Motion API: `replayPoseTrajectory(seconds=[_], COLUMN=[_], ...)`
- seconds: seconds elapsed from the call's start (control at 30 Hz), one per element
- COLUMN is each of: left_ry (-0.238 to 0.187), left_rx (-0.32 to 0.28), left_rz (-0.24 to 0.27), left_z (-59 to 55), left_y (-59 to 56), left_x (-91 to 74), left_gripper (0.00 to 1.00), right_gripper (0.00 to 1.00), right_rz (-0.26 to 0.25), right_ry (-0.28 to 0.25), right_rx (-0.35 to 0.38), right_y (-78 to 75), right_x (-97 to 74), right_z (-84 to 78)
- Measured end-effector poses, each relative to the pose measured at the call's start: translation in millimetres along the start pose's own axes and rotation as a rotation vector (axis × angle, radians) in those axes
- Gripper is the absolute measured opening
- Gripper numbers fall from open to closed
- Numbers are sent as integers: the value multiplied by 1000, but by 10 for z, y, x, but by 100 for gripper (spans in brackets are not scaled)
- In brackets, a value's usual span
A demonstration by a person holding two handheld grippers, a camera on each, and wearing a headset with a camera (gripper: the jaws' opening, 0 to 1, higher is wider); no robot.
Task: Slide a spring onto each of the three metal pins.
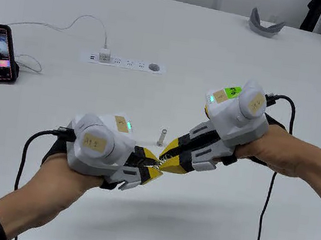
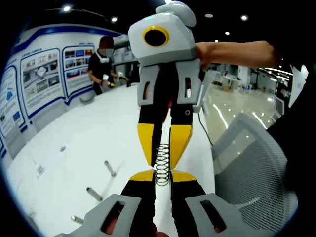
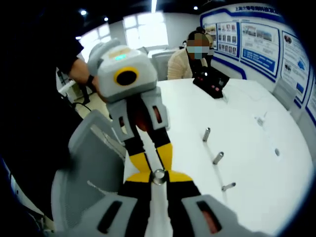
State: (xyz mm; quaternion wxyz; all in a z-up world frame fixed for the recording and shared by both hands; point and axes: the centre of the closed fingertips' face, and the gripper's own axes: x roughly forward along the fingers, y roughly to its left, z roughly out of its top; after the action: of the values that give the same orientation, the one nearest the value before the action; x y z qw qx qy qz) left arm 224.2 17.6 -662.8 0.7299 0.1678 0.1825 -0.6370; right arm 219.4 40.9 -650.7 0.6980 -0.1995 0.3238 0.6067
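Spring [image 2: 162,167], thin silver coil, straight between the tips, left tongs [image 2: 163,177] clamped on one end, right tongs [image 3: 158,177] clamped on the other, over white counter [image 1: 218,39]

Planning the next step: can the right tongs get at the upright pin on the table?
Probably yes: the pin stands unobstructed just beyond the right tongs, though they hold the spring.

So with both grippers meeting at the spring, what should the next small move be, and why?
Probably let one side release. The spring spans the tips of the left gripper and the right gripper, and both sets of jaws appear closed on it. Once one gripper holds it alone, its free end could be lined up over the upright pin standing just behind them.
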Motion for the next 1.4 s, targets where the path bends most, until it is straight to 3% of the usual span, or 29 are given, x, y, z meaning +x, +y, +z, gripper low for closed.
replayPoseTrajectory(seconds=[0.2, 0.33, 0.67, 0.97, 1.4], left_ry=[5, -7, 13, 26, 37], left_rx=[11, -11, -51, -119, -184], left_rz=[-11, -4, 12, 50, 125], left_z=[-34, -56, -175, -335, -547], left_y=[-48, -30, -1, 97, 274], left_x=[7, 3, -49, -161, -343], left_gripper=[10, 11, 15, 23, 30], right_gripper=[13, 12, 12, 12, 12], right_rz=[1, -16, -35, -55, -122], right_ry=[-4, -4, -31, -79, -35], right_rx=[10, 14, 55, 101, 108], right_y=[1, -14, -27, -43, -205], right_x=[23, 30, 25, -70, -213], right_z=[-61, -107, -187, -205, -397])
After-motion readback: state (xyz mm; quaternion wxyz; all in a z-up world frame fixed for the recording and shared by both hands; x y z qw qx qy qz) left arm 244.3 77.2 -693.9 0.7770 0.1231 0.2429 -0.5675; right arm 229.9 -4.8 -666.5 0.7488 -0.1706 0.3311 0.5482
